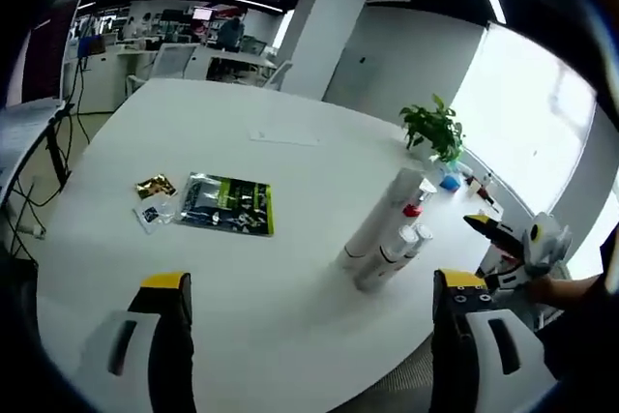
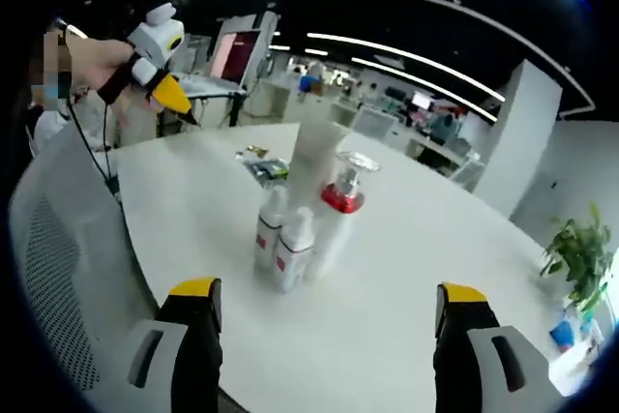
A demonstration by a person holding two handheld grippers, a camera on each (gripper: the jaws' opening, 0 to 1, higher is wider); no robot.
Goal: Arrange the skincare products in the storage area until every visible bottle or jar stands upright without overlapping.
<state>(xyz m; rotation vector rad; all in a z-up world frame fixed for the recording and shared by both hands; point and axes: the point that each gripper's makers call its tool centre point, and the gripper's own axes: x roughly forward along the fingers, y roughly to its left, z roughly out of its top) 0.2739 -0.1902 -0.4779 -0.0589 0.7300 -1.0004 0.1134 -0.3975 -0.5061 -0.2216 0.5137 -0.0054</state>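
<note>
Over the white table (image 1: 290,200), my left gripper (image 1: 314,302) has its jaws wide and empty. The bottles (image 1: 387,234) sit at four o'clock from centre, clustered near the table edge; they lean in this view, though the camera's tilt may cause that. A green packet (image 1: 227,205) lies at nine o'clock, well apart. I judge nothing grasped yet: this is the approach. Small labels are unreadable.

From the right gripper (image 2: 334,321), jaws also wide and empty, the bottles (image 2: 305,215) stand at twelve o'clock, touching, a red-collared pump (image 2: 343,191) among them. The left gripper (image 2: 160,55) is at ten o'clock. Next, I'd separate one bottle. Rear bottles are partly hidden.
</note>
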